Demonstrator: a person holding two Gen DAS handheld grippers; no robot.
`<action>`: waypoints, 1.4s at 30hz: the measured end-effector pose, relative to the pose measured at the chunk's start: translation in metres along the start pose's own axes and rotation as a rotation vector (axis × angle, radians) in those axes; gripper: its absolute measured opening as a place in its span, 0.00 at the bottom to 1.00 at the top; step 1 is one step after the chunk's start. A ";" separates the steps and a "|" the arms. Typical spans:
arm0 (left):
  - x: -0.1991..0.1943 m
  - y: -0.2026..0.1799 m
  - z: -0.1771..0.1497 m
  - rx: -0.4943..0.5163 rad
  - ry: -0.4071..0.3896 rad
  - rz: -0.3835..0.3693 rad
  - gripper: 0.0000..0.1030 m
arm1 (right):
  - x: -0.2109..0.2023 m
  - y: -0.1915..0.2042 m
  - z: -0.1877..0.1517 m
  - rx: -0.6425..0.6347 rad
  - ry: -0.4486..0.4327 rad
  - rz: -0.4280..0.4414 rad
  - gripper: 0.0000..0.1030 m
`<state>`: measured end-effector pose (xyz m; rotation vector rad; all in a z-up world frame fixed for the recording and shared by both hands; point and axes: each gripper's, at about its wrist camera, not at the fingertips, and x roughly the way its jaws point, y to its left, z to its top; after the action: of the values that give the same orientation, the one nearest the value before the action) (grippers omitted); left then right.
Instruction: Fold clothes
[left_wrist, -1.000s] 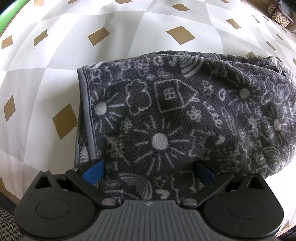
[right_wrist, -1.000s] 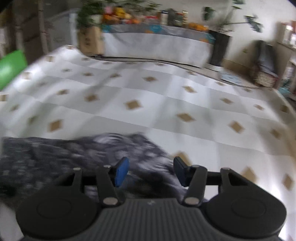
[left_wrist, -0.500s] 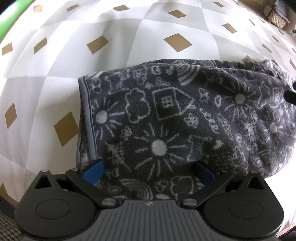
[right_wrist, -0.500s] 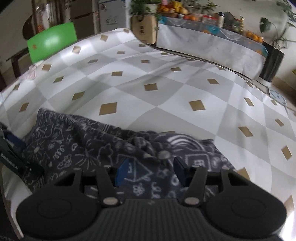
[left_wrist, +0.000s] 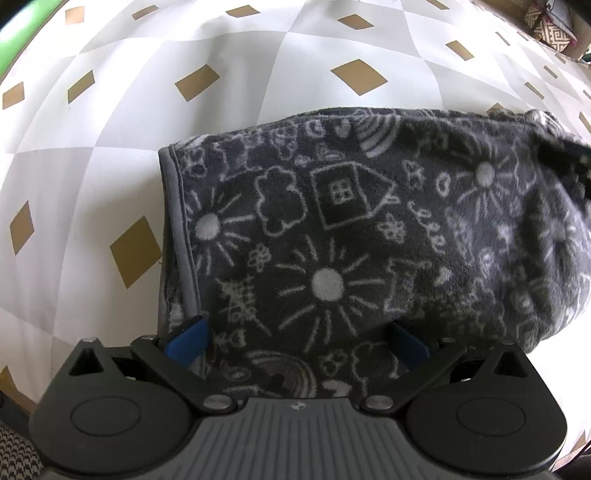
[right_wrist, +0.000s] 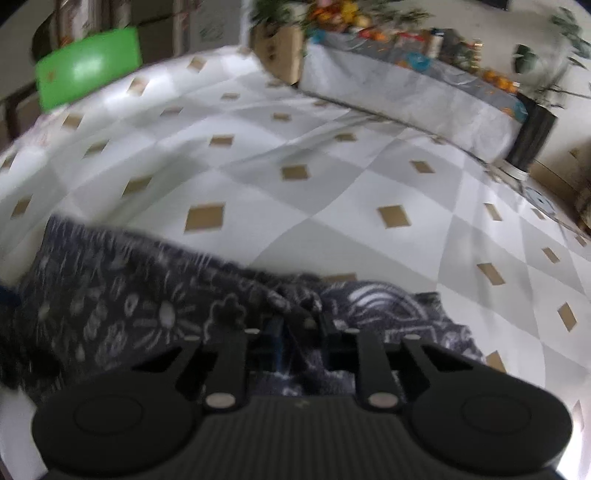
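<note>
My right gripper (right_wrist: 301, 334) now has its fingers drawn close together on a raised ridge of the dark fleece garment (right_wrist: 155, 314); half a second ago those fingers stood apart over the cloth, and a second ago the gripper was only swinging in over its edge. That reads to me as a fresh pinch on the garment's far edge, so a fold can be lifted from this side. The view is blurred, so I cannot say how deep the cloth sits between the pads.

My left gripper (left_wrist: 297, 334) has kept its place through the last second: fingers wide apart, straddling the near end of the fleece garment (left_wrist: 328, 236) and resting on or just over it, gripping nothing. The grey bound hem (left_wrist: 177, 229) runs just inside my left fingertip.

The garment lies bunched in a long band across the checked tablecloth (left_wrist: 258, 66), with at least two layers showing at the hem.

Farther off, a green chair back (right_wrist: 88, 70) and a long covered bench (right_wrist: 406, 92) with plants and fruit on it.

As for writing, I can read none: the fleece carries only doodles of suns, houses and rainbows, and no brand or label shows.
</note>
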<state>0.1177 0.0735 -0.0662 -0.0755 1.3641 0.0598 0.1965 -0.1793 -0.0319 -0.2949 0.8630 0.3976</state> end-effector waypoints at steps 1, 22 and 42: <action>0.000 -0.001 -0.001 0.005 0.002 0.003 1.00 | 0.001 0.000 0.001 0.009 -0.002 -0.007 0.15; -0.016 -0.023 0.012 -0.022 -0.097 -0.034 1.00 | -0.006 -0.018 0.012 0.197 -0.061 0.001 0.38; -0.006 -0.055 0.050 -0.139 -0.179 -0.026 1.00 | -0.102 -0.127 -0.051 0.263 -0.025 0.012 0.45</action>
<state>0.1702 0.0231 -0.0492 -0.2002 1.1789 0.1363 0.1602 -0.3343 0.0279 -0.0418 0.8820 0.2942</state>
